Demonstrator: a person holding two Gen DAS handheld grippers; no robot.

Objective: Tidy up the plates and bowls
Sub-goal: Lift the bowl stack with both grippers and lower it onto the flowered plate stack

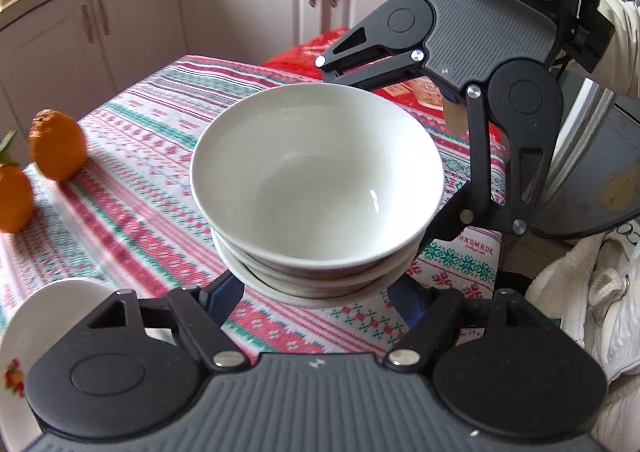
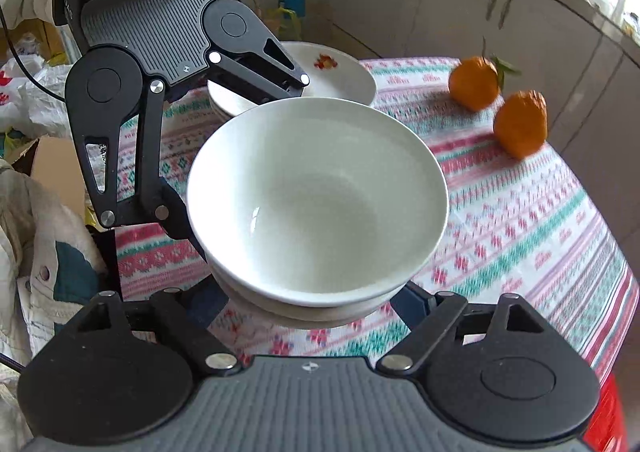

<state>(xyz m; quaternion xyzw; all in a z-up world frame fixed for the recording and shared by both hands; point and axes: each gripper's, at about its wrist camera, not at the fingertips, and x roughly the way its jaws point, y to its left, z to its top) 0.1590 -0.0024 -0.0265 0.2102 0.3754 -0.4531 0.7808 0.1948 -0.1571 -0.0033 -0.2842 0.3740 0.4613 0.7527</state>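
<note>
- Stack of white bowls (image 1: 316, 187), carried above the bench between both my tools.
- My left gripper (image 1: 316, 292) and right gripper (image 2: 316, 300): jaws grasping the stack's lower bowls.
- Bench: patterned cloth (image 1: 132, 187); cabinets (image 1: 132, 35) behind.
- Oranges (image 2: 520, 123) and flowered plates (image 2: 340, 75) beside.

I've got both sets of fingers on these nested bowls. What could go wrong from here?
1. The stack of bowls is only nested. The left gripper and right gripper hold it low, with their fingertips hidden under the rims, so any tilt could slide the top bowl off.
2. The grippers clamp from opposite sides, so uneven motion may twist the stack loose.
3. The flowered plates sit just behind the left gripper, which could knock them.
</note>
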